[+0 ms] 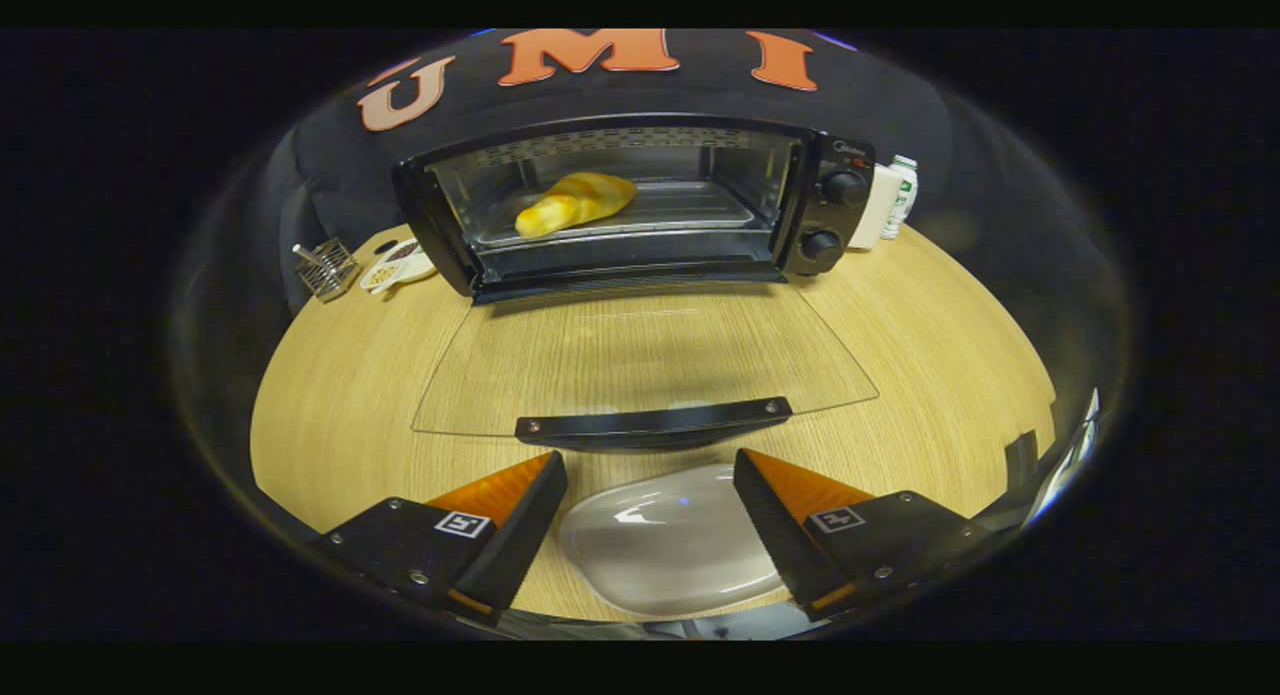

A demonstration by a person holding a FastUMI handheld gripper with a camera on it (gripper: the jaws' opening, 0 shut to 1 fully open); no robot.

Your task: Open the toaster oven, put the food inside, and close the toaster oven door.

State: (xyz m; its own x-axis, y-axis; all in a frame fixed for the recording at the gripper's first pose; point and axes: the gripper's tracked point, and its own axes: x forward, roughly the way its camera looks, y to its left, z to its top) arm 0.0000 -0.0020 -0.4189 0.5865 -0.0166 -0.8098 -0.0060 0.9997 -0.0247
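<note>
— Pale wood-grain table (940,355) under everything; what stands on it?

— A black toaster oven (640,205) at the far side, its glass door (640,360) folded flat onto the table, the black handle (655,422) just ahead of the fingers.

— And the food?

— A golden bread roll (577,202) lies on the tray inside the oven. A white plate (665,550) sits bare between the fingers.

— The gripper (650,525)?

— Spread wide, gripping nothing — its fingers flank the plate, short of the handle.
</note>
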